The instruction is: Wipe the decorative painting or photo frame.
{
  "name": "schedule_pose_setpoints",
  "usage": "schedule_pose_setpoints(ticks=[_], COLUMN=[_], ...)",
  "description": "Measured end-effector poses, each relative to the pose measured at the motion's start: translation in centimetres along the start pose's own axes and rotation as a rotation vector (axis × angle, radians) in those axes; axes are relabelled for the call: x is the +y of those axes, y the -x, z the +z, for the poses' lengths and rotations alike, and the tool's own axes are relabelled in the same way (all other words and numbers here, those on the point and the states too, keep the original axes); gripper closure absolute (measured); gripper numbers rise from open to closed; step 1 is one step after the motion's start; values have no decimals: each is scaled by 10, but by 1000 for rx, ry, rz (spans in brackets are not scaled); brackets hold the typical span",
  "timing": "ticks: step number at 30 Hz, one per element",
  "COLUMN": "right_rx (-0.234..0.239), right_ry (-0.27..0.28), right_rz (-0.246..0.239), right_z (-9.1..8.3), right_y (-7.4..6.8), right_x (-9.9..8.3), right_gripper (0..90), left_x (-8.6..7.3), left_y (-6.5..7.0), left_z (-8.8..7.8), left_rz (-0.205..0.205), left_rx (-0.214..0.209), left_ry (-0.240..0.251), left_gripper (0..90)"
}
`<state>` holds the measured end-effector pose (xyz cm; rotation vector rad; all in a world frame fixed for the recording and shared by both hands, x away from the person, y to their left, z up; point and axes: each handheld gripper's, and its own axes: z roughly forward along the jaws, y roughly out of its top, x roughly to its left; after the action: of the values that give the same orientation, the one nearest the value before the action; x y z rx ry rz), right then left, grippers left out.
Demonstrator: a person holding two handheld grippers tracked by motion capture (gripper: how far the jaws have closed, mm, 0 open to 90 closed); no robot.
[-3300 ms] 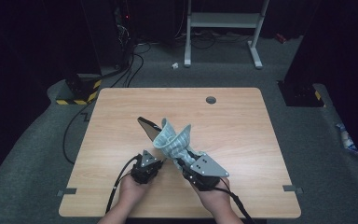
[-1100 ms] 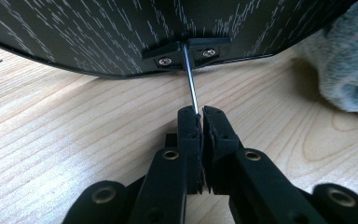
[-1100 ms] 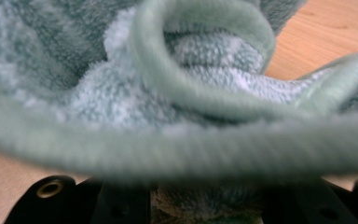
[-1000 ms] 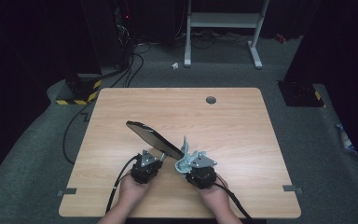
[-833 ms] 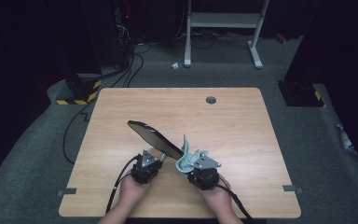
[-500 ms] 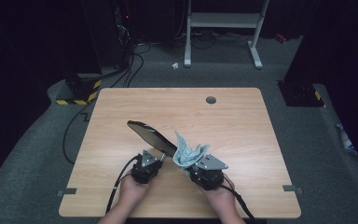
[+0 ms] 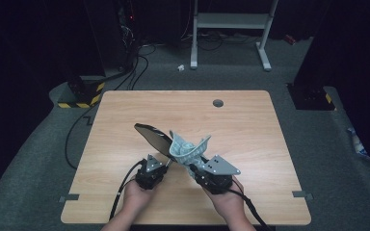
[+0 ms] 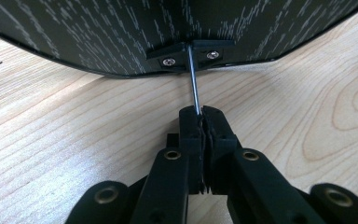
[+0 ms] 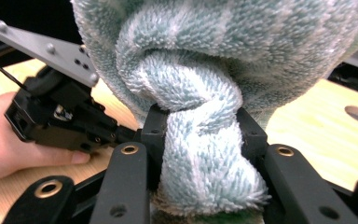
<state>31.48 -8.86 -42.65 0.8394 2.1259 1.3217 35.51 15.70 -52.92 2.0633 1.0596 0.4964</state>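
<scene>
Wooden table (image 7: 250, 120) in the middle of the high view, with a small dark round hole (image 7: 218, 102) near its top edge. Grey carpet all around, a white metal frame (image 7: 231, 21) at the top, a yellow-and-black striped block (image 7: 79, 96) at upper left with black cables (image 7: 135, 67) next to it. Nothing lying on the table in the way of the two hands.

In the high view, just below the middle: a flat dark panel (image 7: 153, 137) tilted up off the table, a fluffy blue-green towel (image 7: 189, 147) bunched right beside it and touching it, the left gripper (image 7: 166, 164) and the right gripper (image 7: 195, 166) under them, a hand behind each.

Seen up close in the left gripper view (too small to tell from above): a thin metal rod (image 8: 193, 79) coming out of a black screwed bracket (image 8: 189, 53) on the panel's (image 8: 121, 32) edge, light speckles on the dark face. Left gripper (image 8: 201, 116) pinched tight on that rod, jaws nearly together.

Seen up close in the right gripper view: right gripper (image 9: 200, 133) clamped on a thick twisted roll of the towel (image 9: 205, 84), more towel puffed out above. The other gripper and a hand at the left.
</scene>
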Motion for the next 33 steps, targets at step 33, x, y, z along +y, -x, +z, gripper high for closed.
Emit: schedule_pose_setpoints(ticks=[33], right_rx=[49], right_ry=[-281], right_rz=[129], right_z=[71], right_y=[23], right_x=[-74], right_gripper=[642], left_x=[0], left_y=[-1], left_z=[1], left_rz=[-10], left_rx=[5], left_ry=[4], left_gripper=[875])
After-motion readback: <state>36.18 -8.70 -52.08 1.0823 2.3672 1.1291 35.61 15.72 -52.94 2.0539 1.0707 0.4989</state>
